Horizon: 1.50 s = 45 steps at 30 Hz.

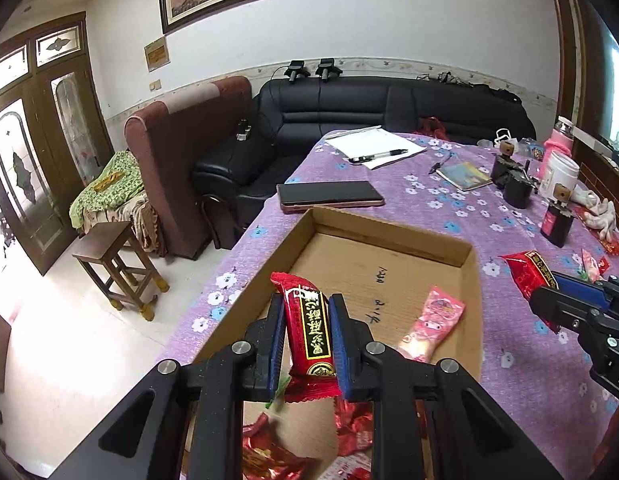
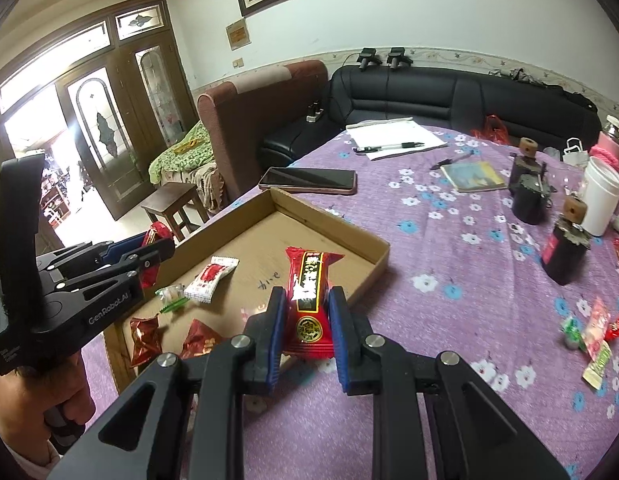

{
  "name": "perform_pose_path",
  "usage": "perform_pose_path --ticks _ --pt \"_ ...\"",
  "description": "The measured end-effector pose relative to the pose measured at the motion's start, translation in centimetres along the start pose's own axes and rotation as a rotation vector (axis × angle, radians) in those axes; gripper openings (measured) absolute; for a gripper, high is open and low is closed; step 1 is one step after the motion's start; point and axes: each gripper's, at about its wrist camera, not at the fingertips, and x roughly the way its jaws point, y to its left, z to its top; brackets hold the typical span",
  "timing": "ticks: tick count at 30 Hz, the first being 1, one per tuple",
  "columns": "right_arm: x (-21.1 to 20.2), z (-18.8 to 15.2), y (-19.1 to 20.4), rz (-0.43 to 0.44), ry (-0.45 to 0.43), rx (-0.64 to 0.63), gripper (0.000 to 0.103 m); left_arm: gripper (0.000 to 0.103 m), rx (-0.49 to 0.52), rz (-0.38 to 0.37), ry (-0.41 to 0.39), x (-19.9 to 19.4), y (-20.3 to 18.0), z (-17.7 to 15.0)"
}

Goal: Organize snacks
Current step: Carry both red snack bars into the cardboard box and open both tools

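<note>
My left gripper (image 1: 307,300) is shut on a red snack packet (image 1: 309,344) with a black and gold label, held over the near part of a shallow cardboard tray (image 1: 393,236). A pink packet (image 1: 437,318) and crumpled red wrappers (image 1: 269,454) lie in the tray. To the right, my right gripper (image 1: 549,290) grips a second red packet (image 1: 525,272). In the right wrist view my right gripper (image 2: 308,294) is shut on that red packet (image 2: 309,312) beside the tray (image 2: 375,250); my left gripper (image 2: 161,246) hangs at the tray's left with its packet (image 2: 155,234).
A phone (image 2: 309,180) lies just behind the tray. Paper with a pen (image 2: 393,140), a notebook (image 2: 473,176), dark bottles (image 2: 565,256) and a white cup (image 2: 599,204) stand farther back. Loose sweets (image 2: 593,336) lie at the right on the purple cloth. A stool (image 1: 117,264) stands off the left edge.
</note>
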Motion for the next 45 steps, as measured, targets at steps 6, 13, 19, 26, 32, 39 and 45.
perform_pose_path --ticks 6,13,19,26,32,39,45 --pt "2.0 0.8 0.0 0.020 0.012 0.014 0.021 0.022 0.003 -0.003 0.026 1.7 0.4 0.7" --pt "5.4 2.3 0.2 0.042 0.035 0.026 0.021 0.022 0.029 -0.009 0.055 4.0 -0.2 2.5" --pt "7.7 3.1 0.9 0.060 0.054 0.013 0.021 0.022 0.024 -0.012 0.082 5.8 0.0 3.7" --pt "10.4 3.7 1.3 0.062 0.091 0.010 0.021 0.022 0.029 -0.008 0.121 8.0 0.5 4.8" --pt "11.6 4.2 1.5 0.053 0.114 0.012 0.021 0.023 0.040 -0.025 0.177 10.2 0.5 5.1" --pt "13.0 4.3 1.0 0.033 0.149 0.007 0.021 0.023 0.062 -0.045 0.242 12.6 -0.1 5.0" --pt "14.2 4.3 0.8 0.014 0.180 -0.003 0.021 0.025 0.078 -0.057 0.290 14.1 -0.6 5.1"
